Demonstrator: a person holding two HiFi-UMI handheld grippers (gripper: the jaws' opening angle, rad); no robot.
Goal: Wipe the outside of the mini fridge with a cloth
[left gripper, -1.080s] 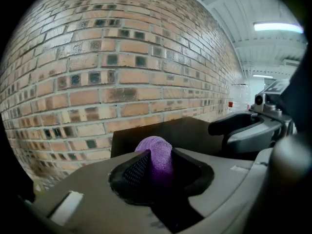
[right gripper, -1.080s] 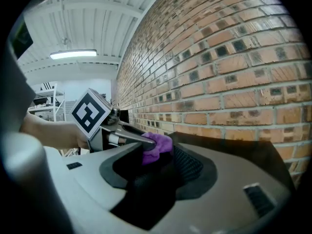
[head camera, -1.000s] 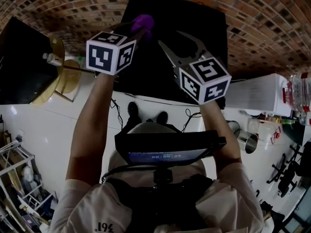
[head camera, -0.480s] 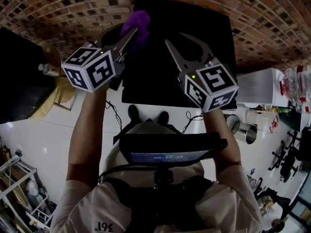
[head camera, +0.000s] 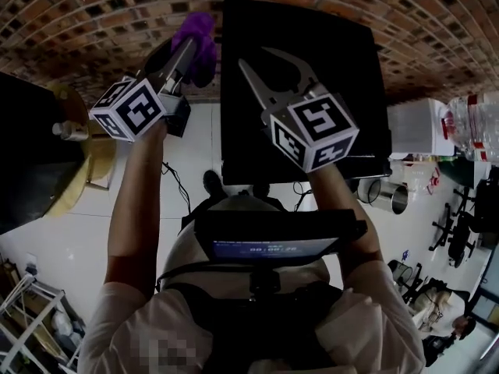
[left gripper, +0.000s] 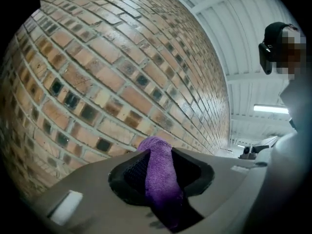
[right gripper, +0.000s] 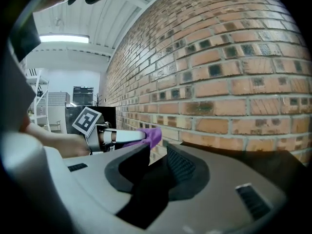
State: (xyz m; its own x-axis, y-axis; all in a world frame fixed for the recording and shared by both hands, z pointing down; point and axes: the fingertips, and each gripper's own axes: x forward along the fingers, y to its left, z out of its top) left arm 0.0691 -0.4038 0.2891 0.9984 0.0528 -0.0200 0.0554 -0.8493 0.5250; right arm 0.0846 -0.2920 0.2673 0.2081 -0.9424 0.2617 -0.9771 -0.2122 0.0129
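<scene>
Rough brick wall [head camera: 93, 14] far. Flat black fridge [head camera: 343, 92] below right gripper [head camera: 253, 57]: jaws just closing, narrow gap, empty. Left gripper [head camera: 185, 57] clamped on fuzzy purple cloth [head camera: 199, 33], left of fridge.

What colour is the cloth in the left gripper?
Purple; the cloth shows best in the left gripper view.

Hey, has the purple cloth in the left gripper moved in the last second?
Yes. The purple cloth, clamped in the left gripper, went from above the mini fridge's top to beyond its left edge.
</scene>
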